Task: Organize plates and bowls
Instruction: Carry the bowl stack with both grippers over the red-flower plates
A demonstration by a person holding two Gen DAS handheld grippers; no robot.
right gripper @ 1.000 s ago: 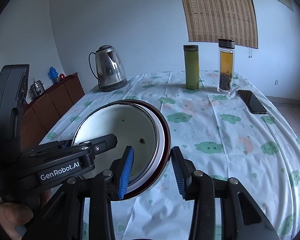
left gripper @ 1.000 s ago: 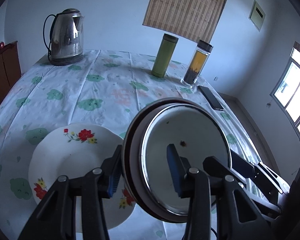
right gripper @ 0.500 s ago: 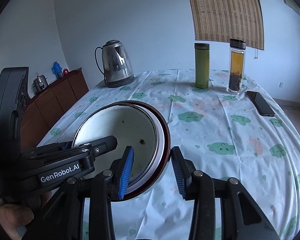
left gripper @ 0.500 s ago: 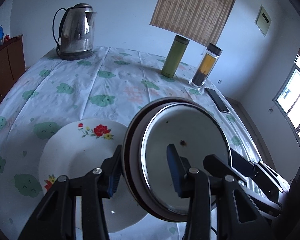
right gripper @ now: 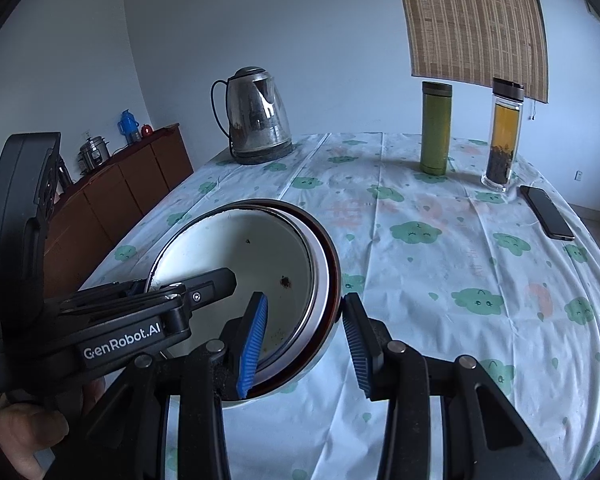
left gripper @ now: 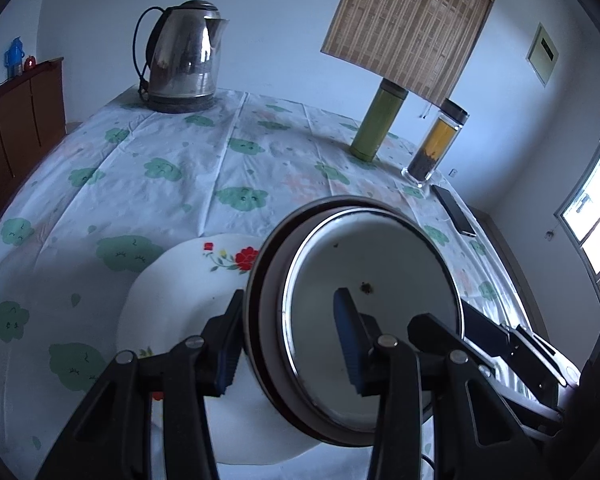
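Both grippers hold a white enamel bowl with a dark red rim [left gripper: 380, 280], which seems to nest another bowl, above the table. My left gripper [left gripper: 288, 344] is shut on its left wall. My right gripper [right gripper: 304, 340] is shut on its right wall; the bowl shows there too [right gripper: 252, 256]. A white plate with red flowers [left gripper: 188, 280] lies on the tablecloth under and left of the bowl, partly hidden by it.
A steel kettle [left gripper: 184, 56] stands at the table's far left. A green flask [left gripper: 376, 124] and a glass tea bottle [left gripper: 436, 144] stand at the far right, a phone [left gripper: 456, 212] near the right edge. A wooden cabinet [right gripper: 132, 192] lies left.
Both grippers and the bowl have moved forward over the table and a little right. The flowered plate now sits further beneath the bowl. Both grips are unchanged.
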